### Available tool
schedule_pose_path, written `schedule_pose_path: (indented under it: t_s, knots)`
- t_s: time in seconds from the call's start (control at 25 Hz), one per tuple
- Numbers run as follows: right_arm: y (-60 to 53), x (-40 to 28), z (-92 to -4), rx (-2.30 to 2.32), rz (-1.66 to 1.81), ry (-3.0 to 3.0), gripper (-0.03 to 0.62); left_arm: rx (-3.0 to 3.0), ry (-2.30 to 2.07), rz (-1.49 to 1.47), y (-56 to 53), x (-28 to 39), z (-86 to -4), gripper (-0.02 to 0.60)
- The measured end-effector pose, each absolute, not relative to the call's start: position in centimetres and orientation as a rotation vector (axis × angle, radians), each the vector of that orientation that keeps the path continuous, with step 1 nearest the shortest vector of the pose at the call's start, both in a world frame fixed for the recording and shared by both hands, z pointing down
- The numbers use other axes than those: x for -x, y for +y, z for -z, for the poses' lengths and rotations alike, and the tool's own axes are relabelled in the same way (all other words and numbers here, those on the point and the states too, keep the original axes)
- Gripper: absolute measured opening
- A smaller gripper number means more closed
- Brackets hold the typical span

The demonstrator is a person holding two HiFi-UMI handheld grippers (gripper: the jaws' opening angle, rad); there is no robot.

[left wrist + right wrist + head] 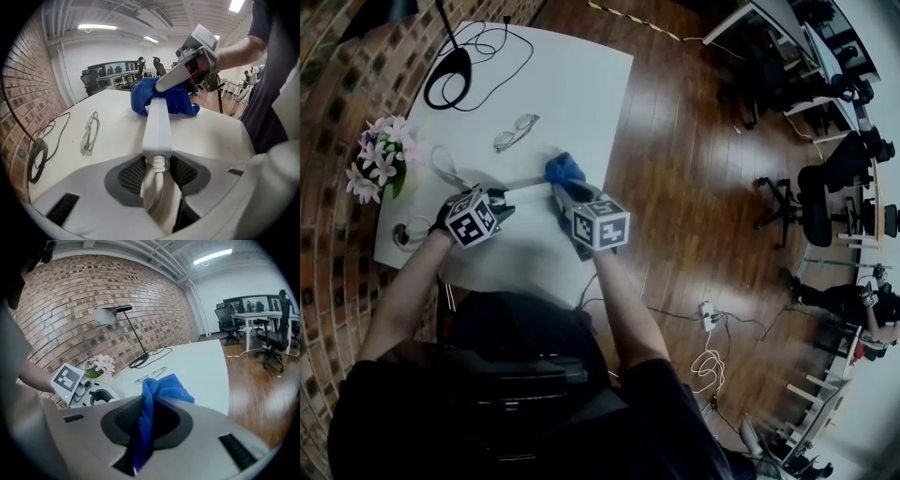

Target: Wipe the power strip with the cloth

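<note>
A white power strip (528, 192) lies across the white table (581, 84). My left gripper (499, 204) is shut on its cable end, and in the left gripper view the power strip (157, 126) runs straight away from my left gripper (157, 171) toward the blue cloth (164, 96). My right gripper (562, 194) is shut on the blue cloth (565, 170), which rests bunched over the strip's far end. The right gripper view shows the cloth (161, 390) pinched in my right gripper (145, 423); the strip is hidden there.
A pair of glasses (516, 131) lies just beyond the strip. A desk lamp base (450, 70) with black cable stands at the far left corner, and a pot of pink flowers (380, 159) at the left edge. Wooden floor (694, 187) lies to the right, with office chairs beyond.
</note>
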State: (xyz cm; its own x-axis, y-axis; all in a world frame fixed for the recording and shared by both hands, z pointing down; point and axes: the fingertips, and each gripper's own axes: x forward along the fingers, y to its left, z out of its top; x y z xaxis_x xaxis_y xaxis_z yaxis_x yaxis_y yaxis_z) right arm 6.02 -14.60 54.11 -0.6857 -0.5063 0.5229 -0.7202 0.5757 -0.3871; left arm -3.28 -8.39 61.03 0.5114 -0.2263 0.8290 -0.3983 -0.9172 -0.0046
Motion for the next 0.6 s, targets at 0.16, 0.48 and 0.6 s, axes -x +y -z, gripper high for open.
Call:
schedule_pose_path:
  t_s: [0.16, 0.48, 0.6]
  knots:
    - [-14.8, -7.2, -54.3, -1.031, -0.81, -2.434, 0.051, -2.562, -0.535, -1.366, -8.3, 3.3, -61.1, 0.176]
    - [-15.3, -8.6, -54.1, -1.075, -0.82, -2.418, 0.051, -2.559, -0.533, -1.36, -8.3, 3.2, -61.0, 0.175]
    - [-15.4, -8.8, -54.1, -1.093, -0.807, -2.413, 0.051, -2.556, -0.534, -1.362, -8.3, 3.2, -61.0, 0.176]
